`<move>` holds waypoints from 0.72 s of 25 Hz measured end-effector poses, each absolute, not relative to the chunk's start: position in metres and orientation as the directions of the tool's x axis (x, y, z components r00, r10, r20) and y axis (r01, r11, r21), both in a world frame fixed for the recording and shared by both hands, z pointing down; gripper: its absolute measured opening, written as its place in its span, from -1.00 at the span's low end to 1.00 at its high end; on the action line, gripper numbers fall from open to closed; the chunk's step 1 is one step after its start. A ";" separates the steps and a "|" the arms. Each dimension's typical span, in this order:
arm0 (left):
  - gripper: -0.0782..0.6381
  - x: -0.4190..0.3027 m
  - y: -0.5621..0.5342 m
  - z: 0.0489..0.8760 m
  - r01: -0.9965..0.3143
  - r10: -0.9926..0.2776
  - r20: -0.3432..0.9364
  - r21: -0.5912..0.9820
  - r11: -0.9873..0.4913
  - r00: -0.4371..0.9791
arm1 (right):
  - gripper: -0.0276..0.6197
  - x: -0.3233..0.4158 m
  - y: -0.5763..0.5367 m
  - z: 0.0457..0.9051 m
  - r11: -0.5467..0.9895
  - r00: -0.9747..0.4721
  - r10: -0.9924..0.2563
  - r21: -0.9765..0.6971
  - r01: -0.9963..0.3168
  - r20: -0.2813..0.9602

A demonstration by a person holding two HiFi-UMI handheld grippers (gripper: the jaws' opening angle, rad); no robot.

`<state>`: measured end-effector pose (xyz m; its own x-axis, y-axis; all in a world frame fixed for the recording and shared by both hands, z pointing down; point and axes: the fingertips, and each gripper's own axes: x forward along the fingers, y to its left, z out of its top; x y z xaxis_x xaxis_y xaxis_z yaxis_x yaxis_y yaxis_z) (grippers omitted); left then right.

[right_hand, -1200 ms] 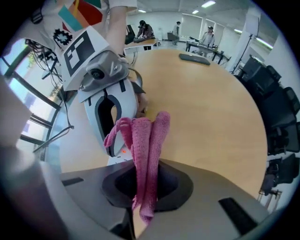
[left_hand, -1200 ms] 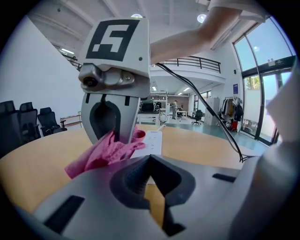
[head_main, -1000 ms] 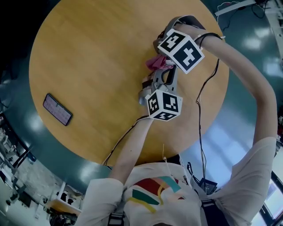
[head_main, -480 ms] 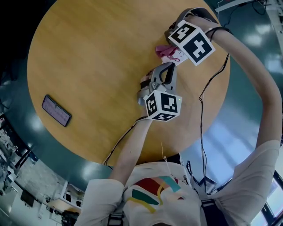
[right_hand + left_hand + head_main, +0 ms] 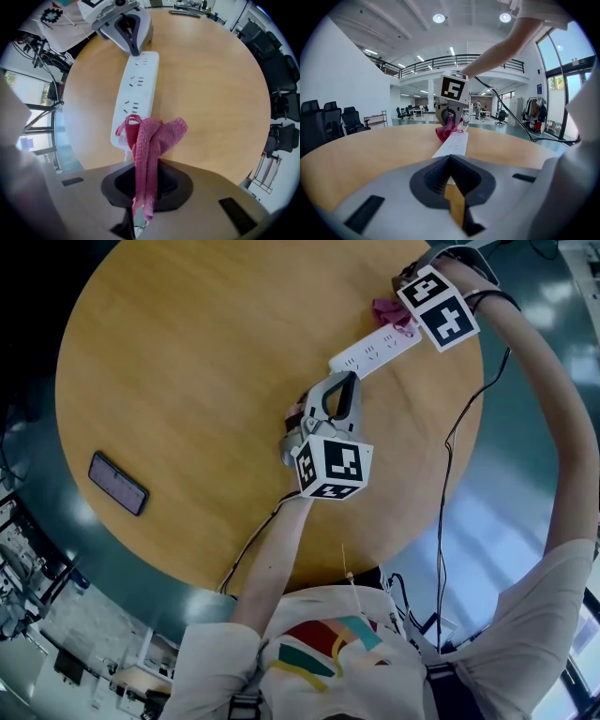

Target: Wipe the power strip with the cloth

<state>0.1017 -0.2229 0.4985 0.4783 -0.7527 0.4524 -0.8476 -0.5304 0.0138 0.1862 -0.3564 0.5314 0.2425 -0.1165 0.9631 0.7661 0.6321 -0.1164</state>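
Observation:
A white power strip [image 5: 375, 351] lies on the round wooden table [image 5: 187, 362], pointing toward the far right rim. My left gripper [image 5: 339, 379] is shut, and its tips rest against the strip's near end [image 5: 140, 57]. My right gripper [image 5: 408, 315] is shut on a pink cloth [image 5: 386, 309], which hangs over the strip's far end. In the right gripper view the cloth [image 5: 149, 140] drapes from the jaws onto the strip [image 5: 136, 89], with the left gripper [image 5: 135, 49] beyond. The left gripper view looks along the strip [image 5: 454, 145] to the cloth [image 5: 446, 131] and right gripper [image 5: 449, 115].
A dark phone [image 5: 119, 484] lies flat near the table's left edge. Thin black cables [image 5: 439, 474] hang from both arms past the table's near right rim. The strip's far end is close to the table edge.
My right gripper has dragged the cloth along the strip, from beside the left gripper out to the far end, uncovering the strip's top. The left gripper has barely moved.

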 end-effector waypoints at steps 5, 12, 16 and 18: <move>-0.67 0.100 -0.221 0.499 -0.847 -0.753 0.452 0.013 -0.531 0.479 | -0.79 0.189 -0.367 0.531 0.697 0.181 -0.152 -0.024 0.717 0.972; -0.67 0.084 -0.208 0.500 -0.849 -0.768 0.428 -0.001 -0.528 0.477 | -0.80 0.103 -0.331 0.465 0.992 -0.368 -0.057 0.093 0.082 0.928; -0.67 0.050 -0.197 0.498 -0.880 -0.794 0.428 0.006 -0.475 0.431 | -0.79 0.064 -0.277 0.454 0.965 -0.521 0.082 -0.199 -0.173 0.850; -0.67 0.044 -0.195 0.493 -0.878 -0.791 0.435 0.000 -0.478 0.431 | -0.79 0.055 -0.259 0.455 0.897 -0.581 0.128 -0.344 -0.277 0.803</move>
<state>0.0439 -0.1945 0.4929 0.4306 -0.7907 0.4352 -0.8782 -0.4783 0.0000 0.0553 -0.2594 0.4546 -0.5815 0.1283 0.8034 -0.2771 0.8972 -0.3439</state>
